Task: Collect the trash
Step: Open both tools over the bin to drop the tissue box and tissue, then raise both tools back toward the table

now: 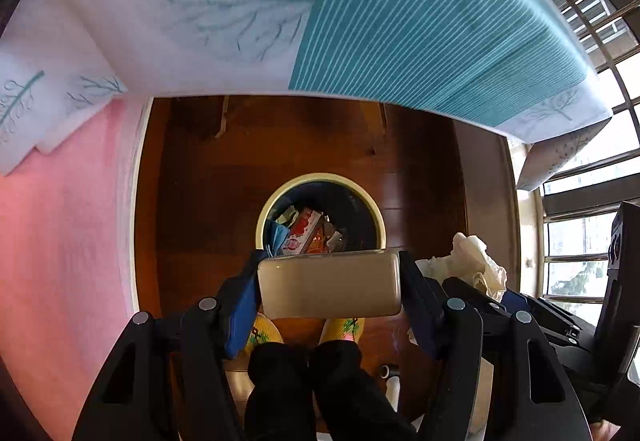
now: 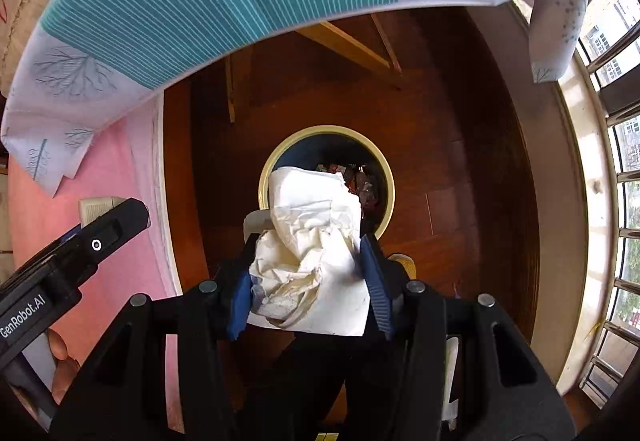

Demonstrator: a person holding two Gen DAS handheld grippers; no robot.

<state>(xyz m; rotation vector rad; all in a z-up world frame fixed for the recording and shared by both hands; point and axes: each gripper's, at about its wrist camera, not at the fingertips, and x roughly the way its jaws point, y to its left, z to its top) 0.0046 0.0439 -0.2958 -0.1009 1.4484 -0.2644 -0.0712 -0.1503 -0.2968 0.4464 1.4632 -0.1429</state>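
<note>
My left gripper [image 1: 329, 281] is shut on a flat beige plastic container [image 1: 329, 284], held above the floor just short of the round trash bin [image 1: 376, 217]. The bin has a cream rim and holds wrappers, a red and white packet [image 1: 302, 233] and blue scraps. My right gripper [image 2: 310, 261] is shut on a crumpled white paper wad [image 2: 312, 241], held over the near edge of the same bin [image 2: 390, 185]. The wad also shows in the left wrist view [image 1: 476, 261], to the right of the container.
A table edge with a white and teal striped cloth [image 1: 400, 21] hangs overhead. A pink rug [image 1: 60, 241] lies left. Brown wood floor [image 1: 420, 181] surrounds the bin. Windows [image 2: 612, 161] run along the right. My feet in yellow slippers [image 1: 264, 333] stand below the grippers.
</note>
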